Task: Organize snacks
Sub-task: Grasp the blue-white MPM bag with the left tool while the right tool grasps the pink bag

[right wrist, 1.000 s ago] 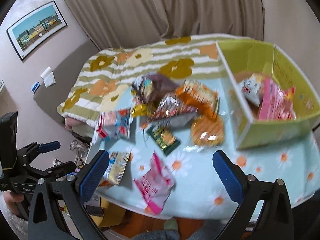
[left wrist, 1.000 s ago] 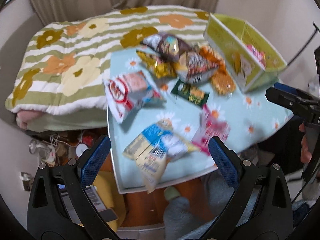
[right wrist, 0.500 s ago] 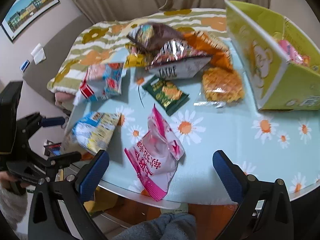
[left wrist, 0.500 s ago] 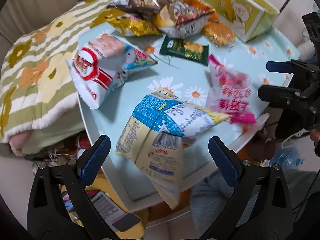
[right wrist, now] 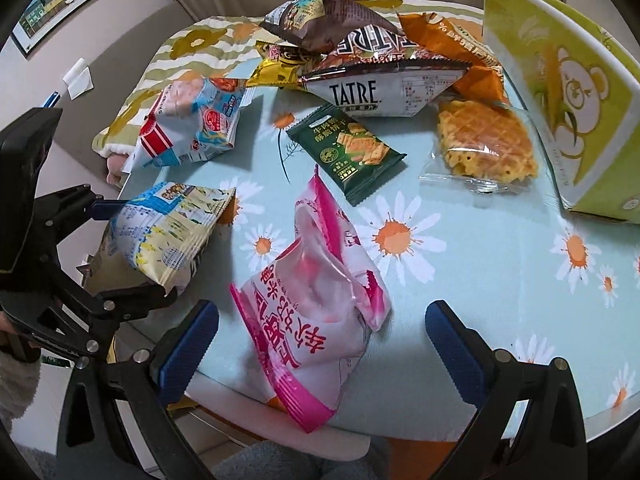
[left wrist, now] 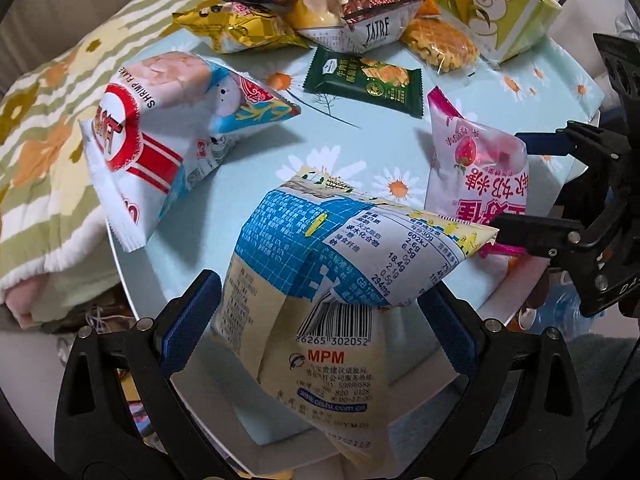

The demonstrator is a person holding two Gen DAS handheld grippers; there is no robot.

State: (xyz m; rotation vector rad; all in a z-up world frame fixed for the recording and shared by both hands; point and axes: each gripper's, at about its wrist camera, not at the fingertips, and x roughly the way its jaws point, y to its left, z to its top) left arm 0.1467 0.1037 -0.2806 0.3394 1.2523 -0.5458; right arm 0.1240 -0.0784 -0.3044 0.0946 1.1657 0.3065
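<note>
A blue and yellow snack bag (left wrist: 320,248) hangs over the near edge of the daisy-print table (right wrist: 500,272). My left gripper (left wrist: 320,324) is open, one finger on each side of the bag's lower half. The right wrist view shows that bag (right wrist: 160,236) between the left gripper's (right wrist: 136,250) two spread fingers. A pink and white snack bag (right wrist: 316,304) lies crumpled at the table's front edge, and my right gripper (right wrist: 322,342) stands open around its near end. The green bear-print box (right wrist: 560,100) stands at the far right.
Farther back lie a shrimp flakes bag (left wrist: 152,120), a dark green cracker packet (right wrist: 348,152), a wrapped waffle (right wrist: 484,144) and a pile of bags with a TATRE bag (right wrist: 380,84). A flowered blanket (left wrist: 40,140) lies to the left.
Both grippers have come down and forward to the table's front edge. The left one now straddles the blue and yellow bag, the right one the pink bag. Both stay open.
</note>
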